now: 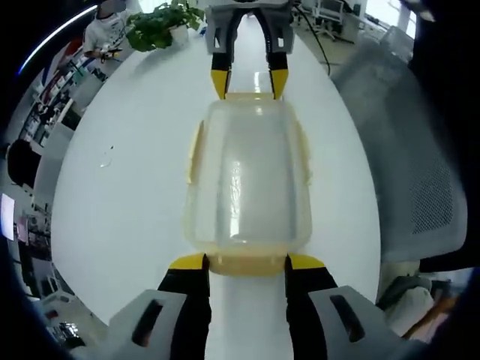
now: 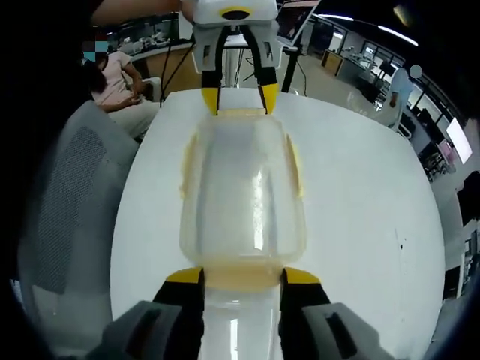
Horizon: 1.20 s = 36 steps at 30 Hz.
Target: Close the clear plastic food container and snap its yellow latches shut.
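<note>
Two tools face each other across clear lidded food container (image 1: 247, 184) on white surface (image 1: 127, 202); left tool (image 1: 247, 264) and right tool (image 2: 241, 277) both spread apart, straddling its yellow end latches.

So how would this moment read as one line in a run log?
container: lid on, on white table | left gripper: open, at near end latch | right gripper: open, at opposite end latch | side latches: state unclear

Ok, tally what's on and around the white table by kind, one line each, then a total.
Containers: 1, the clear container on the table
Latches in view: 4, one yellow latch at each end, one on each long side
Grippers: 2, left gripper and right gripper, one at each end latch
Plants: 1, plant
Chairs: 1, chair
Total: 9
</note>
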{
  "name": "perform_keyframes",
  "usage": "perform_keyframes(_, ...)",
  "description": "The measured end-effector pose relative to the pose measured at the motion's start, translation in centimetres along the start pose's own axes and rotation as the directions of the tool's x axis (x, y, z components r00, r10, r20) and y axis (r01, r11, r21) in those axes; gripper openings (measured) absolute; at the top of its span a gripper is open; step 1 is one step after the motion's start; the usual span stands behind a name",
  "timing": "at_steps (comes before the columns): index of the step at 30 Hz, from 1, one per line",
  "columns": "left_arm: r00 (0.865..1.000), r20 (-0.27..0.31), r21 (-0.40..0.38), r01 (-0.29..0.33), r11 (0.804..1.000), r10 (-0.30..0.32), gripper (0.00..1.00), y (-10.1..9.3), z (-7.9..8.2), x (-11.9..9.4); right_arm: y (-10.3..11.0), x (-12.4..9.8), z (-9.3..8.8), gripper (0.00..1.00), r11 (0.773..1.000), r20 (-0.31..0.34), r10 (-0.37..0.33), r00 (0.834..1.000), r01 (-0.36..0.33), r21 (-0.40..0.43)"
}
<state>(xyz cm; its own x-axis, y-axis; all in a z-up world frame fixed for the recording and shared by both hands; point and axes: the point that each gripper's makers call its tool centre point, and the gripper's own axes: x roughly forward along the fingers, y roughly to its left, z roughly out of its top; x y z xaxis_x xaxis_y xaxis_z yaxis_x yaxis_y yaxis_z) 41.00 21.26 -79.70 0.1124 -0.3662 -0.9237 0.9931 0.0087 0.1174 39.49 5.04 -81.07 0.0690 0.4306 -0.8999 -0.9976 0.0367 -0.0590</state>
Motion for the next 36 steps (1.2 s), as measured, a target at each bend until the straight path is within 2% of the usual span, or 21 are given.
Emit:
perform_keyframes(5,1.0,0.009,-0.015,0.02,1.0,-0.02,0.35,0.0,1.1,0.3,-0.1,-0.6,-0.9,0.36,1.0,-0.009,-0.003,1.0,0.003,-0.002)
perform_keyframes(20,1.0,0.016,0.018,0.008,1.0,-0.009,0.35,0.5,4.4,1.7,-0.5,-2.4,-4.0,0.36,1.0,-0.029,-0.017,0.999,0.018,0.016)
perform_keyframes(30,0.999,0.025,0.009,0.038,0.999,-0.038,0.35,0.1,6.7,2.4,-0.1,-3.6,-6.1,0.36,1.0,-0.058,-0.012,0.998,0.014,0.022)
perform_keyframes(36,0.998,0.051,0.007,0.047,0.999,-0.048,0.35,0.0,8.5,2.9,0.0,-4.6,-7.7,0.36,0.999,-0.075,-0.001,0.997,0.004,0.032)
